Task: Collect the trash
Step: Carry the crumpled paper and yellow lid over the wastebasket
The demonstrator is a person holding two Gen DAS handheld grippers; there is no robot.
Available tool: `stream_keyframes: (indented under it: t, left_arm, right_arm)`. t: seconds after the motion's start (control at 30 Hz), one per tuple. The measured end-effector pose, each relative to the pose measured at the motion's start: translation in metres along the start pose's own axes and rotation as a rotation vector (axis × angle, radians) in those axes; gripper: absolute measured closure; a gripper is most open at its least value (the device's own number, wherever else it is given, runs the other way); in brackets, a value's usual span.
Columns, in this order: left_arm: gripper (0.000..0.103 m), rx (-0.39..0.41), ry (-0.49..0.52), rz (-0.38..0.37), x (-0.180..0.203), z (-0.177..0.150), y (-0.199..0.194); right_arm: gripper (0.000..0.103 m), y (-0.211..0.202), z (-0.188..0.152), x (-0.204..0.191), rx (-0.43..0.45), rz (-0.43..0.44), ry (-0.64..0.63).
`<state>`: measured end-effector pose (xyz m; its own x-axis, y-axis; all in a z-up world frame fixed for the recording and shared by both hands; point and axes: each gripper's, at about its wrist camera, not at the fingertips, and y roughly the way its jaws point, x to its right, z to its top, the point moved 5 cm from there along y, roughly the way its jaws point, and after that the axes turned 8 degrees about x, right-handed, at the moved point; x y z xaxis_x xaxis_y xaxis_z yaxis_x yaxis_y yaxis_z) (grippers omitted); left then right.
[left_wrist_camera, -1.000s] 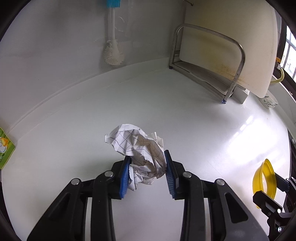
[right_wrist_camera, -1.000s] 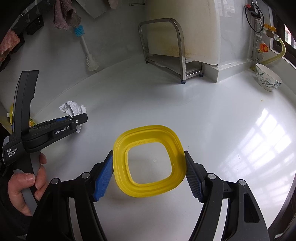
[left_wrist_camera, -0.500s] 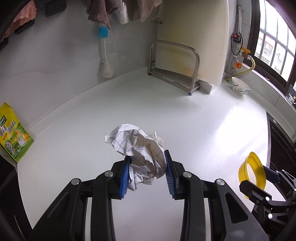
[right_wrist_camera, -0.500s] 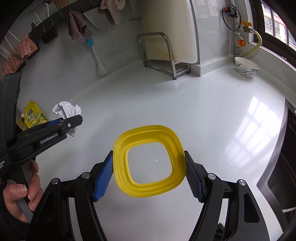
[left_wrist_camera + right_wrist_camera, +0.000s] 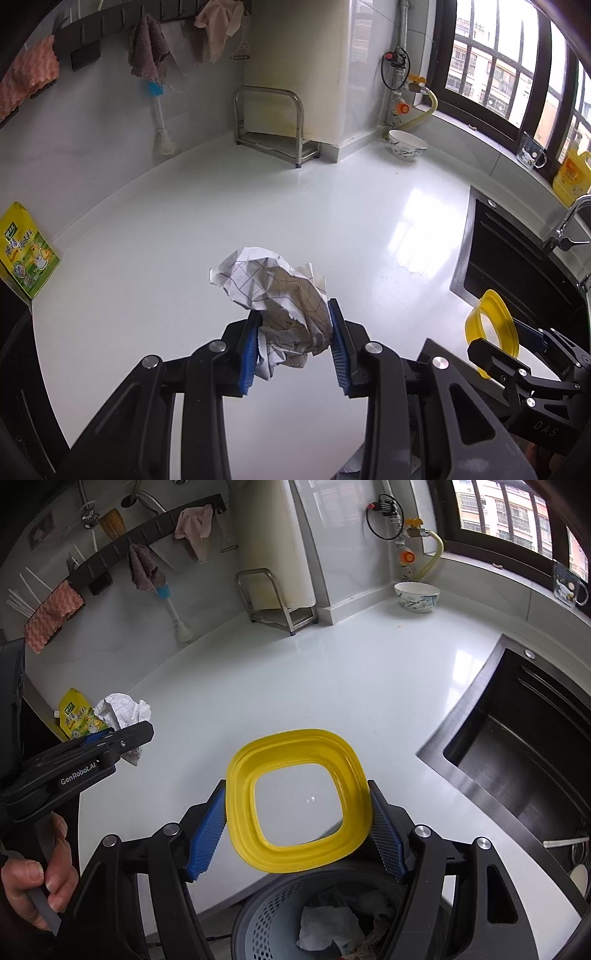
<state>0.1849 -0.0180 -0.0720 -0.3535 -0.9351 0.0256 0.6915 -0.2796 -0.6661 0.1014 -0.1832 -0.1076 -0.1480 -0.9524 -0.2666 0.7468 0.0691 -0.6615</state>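
Note:
My left gripper [image 5: 293, 347] is shut on a crumpled ball of checked paper [image 5: 280, 295] and holds it above the white counter [image 5: 258, 206]. My right gripper [image 5: 295, 830] is shut on a yellow square plastic lid [image 5: 299, 801], held over the counter's front edge. Below it stands a grey perforated trash basket [image 5: 273, 915] with crumpled paper inside. The left gripper [image 5: 110, 738] with the paper ball [image 5: 122, 710] shows at the left of the right wrist view. The lid [image 5: 487, 325] shows at the right of the left wrist view.
A yellow-green seasoning packet [image 5: 26, 251] leans at the counter's left end. A metal rack [image 5: 273, 125], a bottle brush [image 5: 160, 122] and a patterned bowl [image 5: 406, 144] stand at the back. A black sink [image 5: 524, 760] lies to the right.
Both grippers have lifted and pulled back toward the counter's front edge with their loads. The trash basket has come into the right wrist view.

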Motion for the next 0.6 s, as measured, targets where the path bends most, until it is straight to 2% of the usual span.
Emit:
stream_keyframes:
  t: [0.3, 0.6]
  left_arm:
    - [0.07, -0.023, 0.038, -0.03, 0.054, -0.032, -0.032]
    - [0.069, -0.055, 0.047, -0.016, 0.084, -0.069, -0.052]
  right_arm:
    - [0.034, -0.054, -0.032, 0.048, 0.014, -0.051, 0.007]
    - [0.034, -0.082, -0.06, 0.07, 0.009, -0.079, -0.019]
